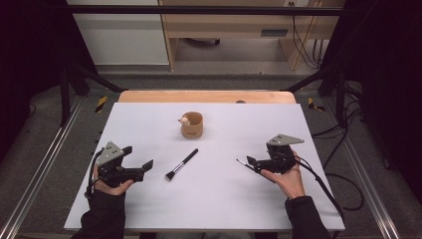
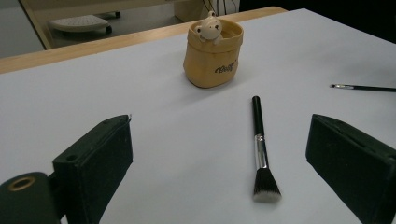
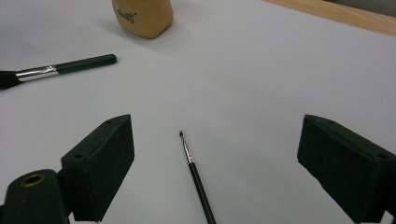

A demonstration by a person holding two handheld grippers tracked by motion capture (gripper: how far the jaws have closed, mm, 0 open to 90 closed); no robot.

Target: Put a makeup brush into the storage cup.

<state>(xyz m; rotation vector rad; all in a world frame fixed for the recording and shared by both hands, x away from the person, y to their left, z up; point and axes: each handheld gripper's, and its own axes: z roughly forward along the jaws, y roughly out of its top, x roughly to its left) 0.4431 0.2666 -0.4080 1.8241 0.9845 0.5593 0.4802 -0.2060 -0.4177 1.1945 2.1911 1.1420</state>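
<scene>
A thin brush (image 3: 196,175) lies between the spread jaws of the right gripper (image 3: 215,163), its tip pointing away, its handle end cut off below. The left gripper (image 2: 219,163), also spread and empty, faces a makeup brush (image 2: 259,149), bristles near, handle pointing far toward the tan cup (image 2: 213,50) mid-table.

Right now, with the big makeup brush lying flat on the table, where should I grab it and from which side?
Grip the makeup brush on its slim black handle, just above the silver ferrule, not on the soft bristles. It lies flat on the white table, handle toward the tan cup, so come down from above with the jaws straddling the handle crosswise. The open left gripper looks nearest.
</scene>
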